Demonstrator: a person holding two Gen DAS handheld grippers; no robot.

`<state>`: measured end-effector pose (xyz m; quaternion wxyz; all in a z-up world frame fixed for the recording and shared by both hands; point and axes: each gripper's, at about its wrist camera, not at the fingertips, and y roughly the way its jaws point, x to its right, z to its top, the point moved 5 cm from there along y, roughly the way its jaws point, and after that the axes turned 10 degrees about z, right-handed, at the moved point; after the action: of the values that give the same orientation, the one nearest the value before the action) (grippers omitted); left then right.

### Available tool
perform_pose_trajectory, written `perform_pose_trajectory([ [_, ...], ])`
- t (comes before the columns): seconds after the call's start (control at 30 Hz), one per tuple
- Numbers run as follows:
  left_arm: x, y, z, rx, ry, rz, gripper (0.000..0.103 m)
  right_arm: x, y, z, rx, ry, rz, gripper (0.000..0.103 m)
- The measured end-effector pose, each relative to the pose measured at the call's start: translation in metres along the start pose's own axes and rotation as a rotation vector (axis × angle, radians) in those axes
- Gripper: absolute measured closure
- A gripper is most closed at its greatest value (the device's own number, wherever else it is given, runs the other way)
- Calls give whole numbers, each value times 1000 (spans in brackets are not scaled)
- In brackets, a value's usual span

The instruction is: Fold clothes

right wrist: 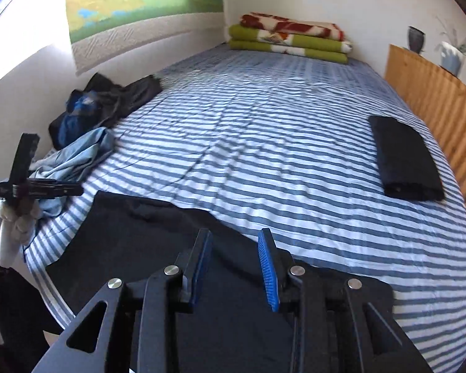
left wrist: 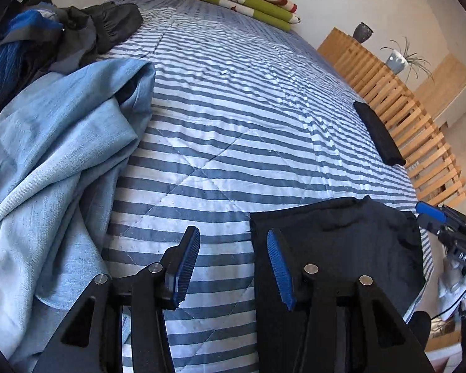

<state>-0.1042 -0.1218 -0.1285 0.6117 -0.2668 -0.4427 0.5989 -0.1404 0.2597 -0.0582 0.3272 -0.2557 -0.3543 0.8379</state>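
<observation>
A black garment [right wrist: 139, 233] lies spread flat at the near edge of the striped bedspread [right wrist: 264, 143]. My right gripper [right wrist: 235, 232] hovers just above it, open, with nothing between its blue pads. In the left wrist view the same black garment [left wrist: 341, 233] lies under the right finger of my left gripper [left wrist: 233, 230]. That gripper is open and empty over bare stripes. A crumpled light blue garment [left wrist: 56, 155] lies to its left. A gloved hand [right wrist: 12, 217] holds the left gripper [right wrist: 56, 190] at the left edge of the right wrist view.
A pile of dark and blue clothes [left wrist: 62, 31] sits at the far left by the wall. A folded black garment [right wrist: 404, 158] lies near the wooden slatted bed side [left wrist: 404, 105]. Folded green and red blankets [right wrist: 289, 39] are stacked at the head. Pots [right wrist: 450, 56] stand on the ledge.
</observation>
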Motion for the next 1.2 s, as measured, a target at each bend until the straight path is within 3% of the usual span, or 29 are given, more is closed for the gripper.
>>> perform_pose_trajectory([
  [0.07,-1,-5,5,21,25,33,55,-36,34,7,-66,-68,43,75],
  [0.27,-27,-5,4,0,-19,-1,55,-116,119,27,-175,-241,109,75],
  [0.47,-56,3,-7,-37,-101,-64,57,-144,182,39,-264,-323,148,75],
  [0.57,-57,2,-9,-30,-83,-74,57,-149,197,39,-279,-323,194,75],
  [0.6,-55,1,-9,-28,-72,-72,57,-152,200,38,-285,-326,211,75],
  [0.67,-53,1,-10,-29,-66,-74,57,-155,200,33,-305,-338,239,94],
  [0.73,-52,1,-10,-30,-69,-84,57,-158,194,29,-317,-376,243,99],
  [0.9,-47,-2,-9,-23,-53,-84,57,-157,170,26,-327,-456,230,100],
  [1.07,-46,-5,-10,-19,-49,-82,57,-150,139,38,-252,-457,255,101],
  [1.2,-44,-3,-10,-25,-50,-82,57,-141,137,46,-245,-450,213,101],
])
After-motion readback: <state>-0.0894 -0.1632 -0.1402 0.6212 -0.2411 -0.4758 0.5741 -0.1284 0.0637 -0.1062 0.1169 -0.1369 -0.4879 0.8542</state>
